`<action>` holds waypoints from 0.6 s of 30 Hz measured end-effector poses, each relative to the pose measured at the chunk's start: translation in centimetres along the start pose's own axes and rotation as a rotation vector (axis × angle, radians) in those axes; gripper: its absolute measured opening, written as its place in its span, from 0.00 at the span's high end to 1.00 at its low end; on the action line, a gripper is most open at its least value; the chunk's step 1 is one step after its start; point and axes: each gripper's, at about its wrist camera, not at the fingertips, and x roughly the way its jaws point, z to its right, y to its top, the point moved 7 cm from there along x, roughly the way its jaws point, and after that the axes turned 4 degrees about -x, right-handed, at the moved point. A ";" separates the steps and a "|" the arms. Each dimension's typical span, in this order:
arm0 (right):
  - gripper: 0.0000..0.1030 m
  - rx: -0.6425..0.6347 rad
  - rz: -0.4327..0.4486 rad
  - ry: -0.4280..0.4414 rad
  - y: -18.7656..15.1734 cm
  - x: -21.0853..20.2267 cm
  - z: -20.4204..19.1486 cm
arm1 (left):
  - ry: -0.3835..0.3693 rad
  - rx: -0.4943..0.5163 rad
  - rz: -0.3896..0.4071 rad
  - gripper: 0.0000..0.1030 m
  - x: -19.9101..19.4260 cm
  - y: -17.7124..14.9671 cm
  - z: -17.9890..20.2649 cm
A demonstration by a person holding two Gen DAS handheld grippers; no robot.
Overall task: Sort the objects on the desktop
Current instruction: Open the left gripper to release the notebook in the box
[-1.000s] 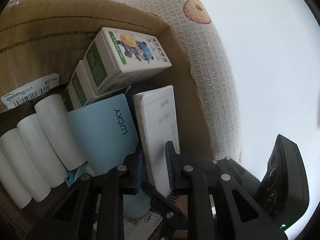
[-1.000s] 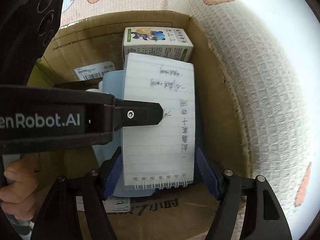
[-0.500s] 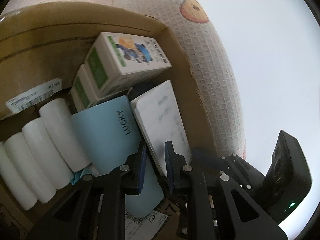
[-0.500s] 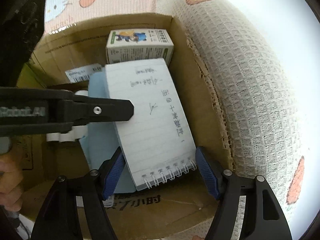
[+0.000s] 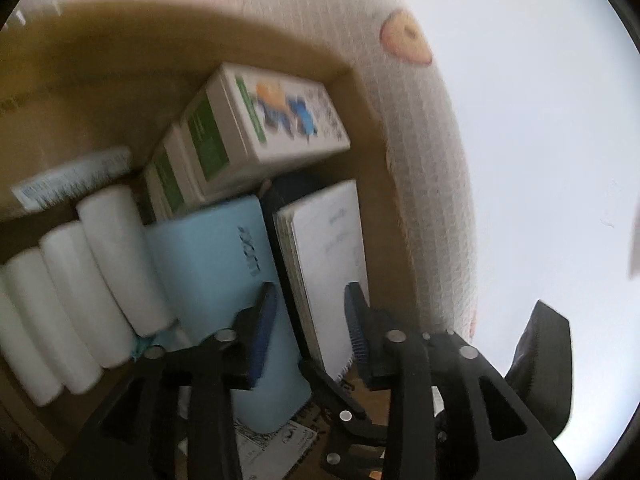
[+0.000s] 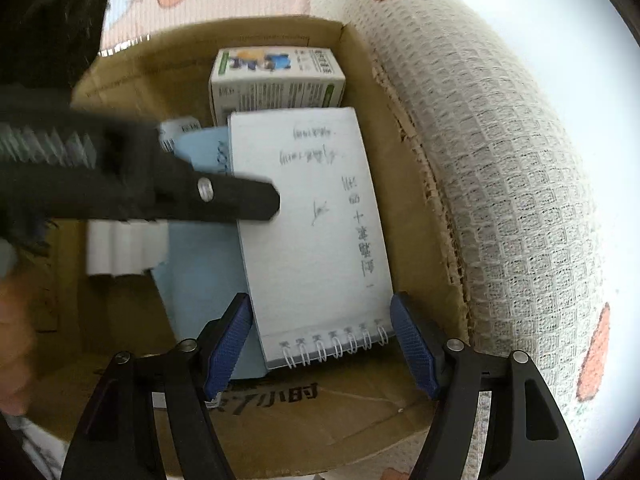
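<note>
A corrugated cardboard box (image 6: 412,208) with a ragged, torn right wall holds the sorted things, and a waffle-weave cloth (image 6: 512,184) printed with orange fruit bulges against its outer side. The spiral notebook (image 6: 312,232), ruled paper with handwriting and a wire coil along its near edge, stands slanted in the box against the right wall, beside a smooth pale-blue case (image 5: 216,264) with dark lettering too blurred to read. The left gripper (image 5: 310,324) has just been opening: its ribbed blue pads stand clear on either side of the notebook's edge, gripping nothing. The right gripper (image 6: 322,346) is spread wide around the notebook's coil end, pads (image 6: 412,344) just off the paper. Glossy white-and-green cartons (image 5: 260,128) are stacked at the back, and matte white cylinders (image 5: 80,292) lie in a row, their lower ends cut off. A blurred hand (image 6: 12,344) shows at the left edge.
</note>
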 end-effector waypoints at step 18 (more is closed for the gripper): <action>0.39 -0.034 0.017 0.016 4.4 -0.9 -2.1 | 0.013 0.062 0.000 0.88 0.3 -0.8 0.5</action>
